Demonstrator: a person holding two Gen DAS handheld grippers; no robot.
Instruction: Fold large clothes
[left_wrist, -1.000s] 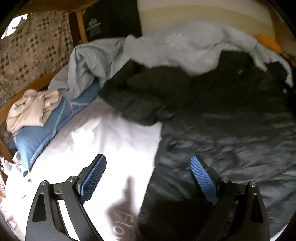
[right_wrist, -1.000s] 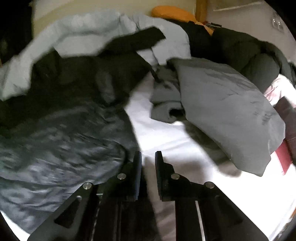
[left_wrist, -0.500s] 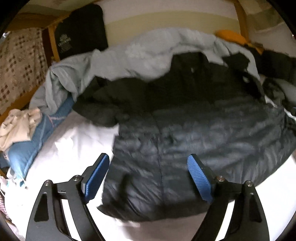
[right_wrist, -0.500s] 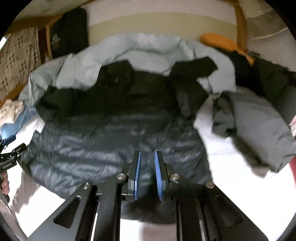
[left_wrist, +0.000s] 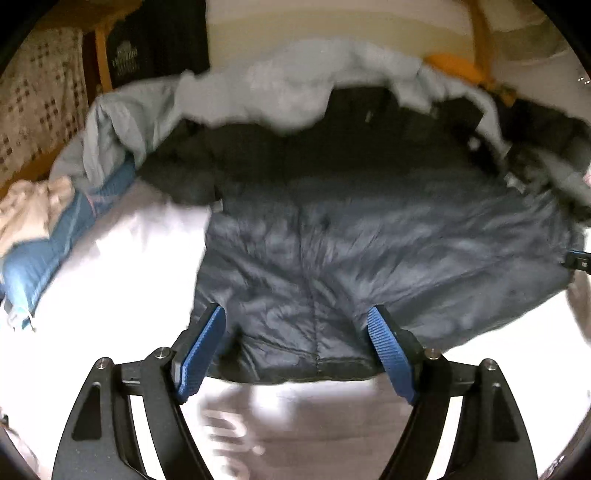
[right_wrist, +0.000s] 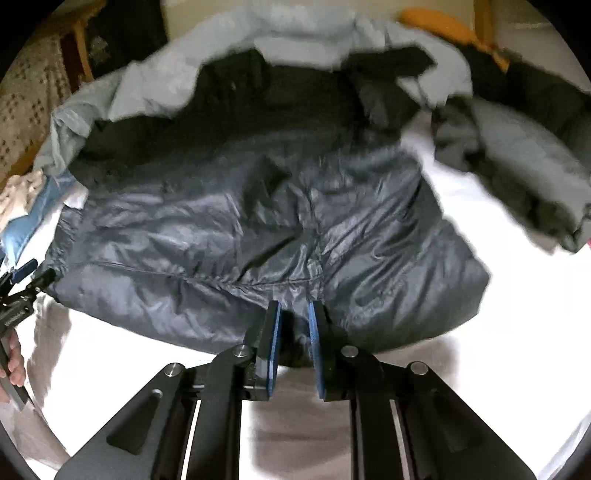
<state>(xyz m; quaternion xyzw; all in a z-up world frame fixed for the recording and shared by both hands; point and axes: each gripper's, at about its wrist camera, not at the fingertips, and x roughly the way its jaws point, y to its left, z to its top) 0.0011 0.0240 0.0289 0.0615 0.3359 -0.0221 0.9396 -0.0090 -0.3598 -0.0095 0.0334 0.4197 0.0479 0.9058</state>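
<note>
A dark navy quilted puffer jacket (left_wrist: 369, 236) lies spread on the white bedsheet (left_wrist: 122, 266), hem toward the cameras and its black collar end against a rumpled pale blue-grey duvet (left_wrist: 280, 96) at the far side of the bed.

The left gripper (left_wrist: 295, 347) hangs just over the near hem with its jaws set wide, one blue pad on each side of the hem's middle seam; the jaws have just been closing in, with jacket fabric lying between them, but the pads do not press on it.

The right gripper (right_wrist: 293, 343) has its jaws drawn nearly together, with only a narrow gap, and a small fold of the jacket's hem sits in that gap — pinched between the blue pads. In the right wrist view the left gripper shows at the frame's left edge by the jacket's corner, with the fingers (right_wrist: 14, 363) of the person's hand on its handle.

To the right of the jacket lies a crumpled grey garment (right_wrist: 517, 158). At the bed's left edge sit a blue pillow (left_wrist: 48, 243) and a bunched cream cloth (left_wrist: 29, 210) on top of it. An orange cushion (right_wrist: 439, 26) rests by the wooden bed frame behind the duvet — both views are blurred.
</note>
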